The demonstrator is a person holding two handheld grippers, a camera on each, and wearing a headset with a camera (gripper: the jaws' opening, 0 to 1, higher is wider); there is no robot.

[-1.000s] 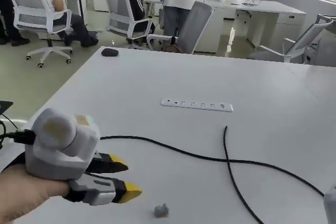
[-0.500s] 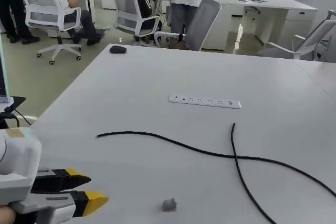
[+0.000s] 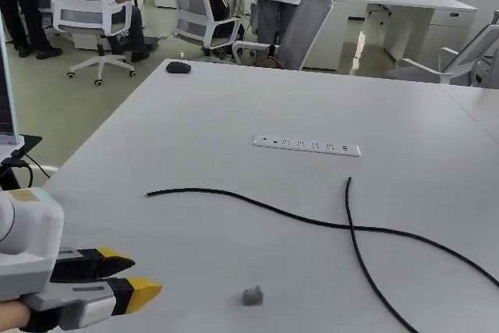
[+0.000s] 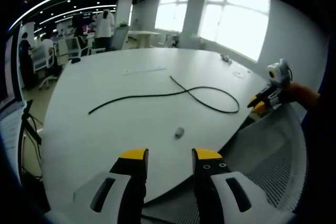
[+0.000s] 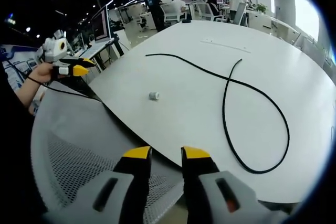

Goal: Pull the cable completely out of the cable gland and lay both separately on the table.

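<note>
A long black cable [image 3: 312,222] lies loose on the white table [image 3: 234,115], crossing itself in a loop; it also shows as cable [image 4: 157,95] and cable [image 5: 226,85]. The small grey cable gland [image 3: 252,295] sits alone near the front edge, apart from the cable, seen too as gland [image 4: 179,131] and gland [image 5: 153,95]. My left gripper [image 3: 129,274] hangs at the lower left, off the table's front edge, jaws apart and empty [image 4: 169,156]. My right gripper [image 5: 166,153] is held back from the edge, jaws apart with nothing between; it appears at right as the right gripper [image 4: 262,100].
A white power strip [image 3: 306,145] lies across the table's middle and a dark mouse [image 3: 178,67] sits at the far left corner. A grey mesh chair back [image 5: 79,171] is under both grippers. Office chairs and people are beyond the table.
My left gripper has drawn back from over the table to the lower left, past the front edge. The head camera has shifted; cable and gland lie where they were.
</note>
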